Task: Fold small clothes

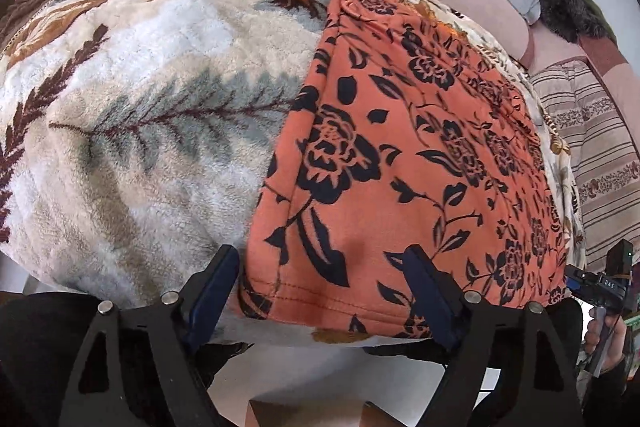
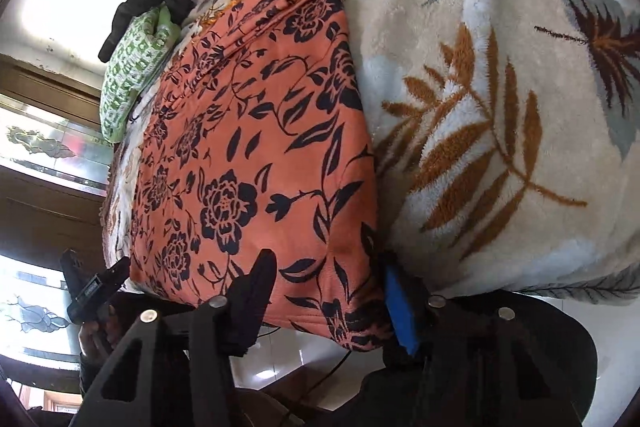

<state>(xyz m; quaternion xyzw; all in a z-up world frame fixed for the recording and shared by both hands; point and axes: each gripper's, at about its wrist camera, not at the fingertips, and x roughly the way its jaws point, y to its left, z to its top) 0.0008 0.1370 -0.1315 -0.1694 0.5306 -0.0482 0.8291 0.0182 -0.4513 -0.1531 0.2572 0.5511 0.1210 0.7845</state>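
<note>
Orange floral garment [image 1: 400, 147] lying flat, unfolded; left gripper [image 1: 320, 291] and right gripper [image 2: 326, 299] straddling near-hem corners, fingers wide, gripping nothing yet

One orange garment [image 1: 404, 155], printed with black roses, leaves and vines, lies spread flat on a fleecy leaf-patterned blanket [image 1: 132, 115]. Its stitched hem runs along the near blanket edge. The far end is gathered into soft wrinkles; the rest is smooth.
</note>
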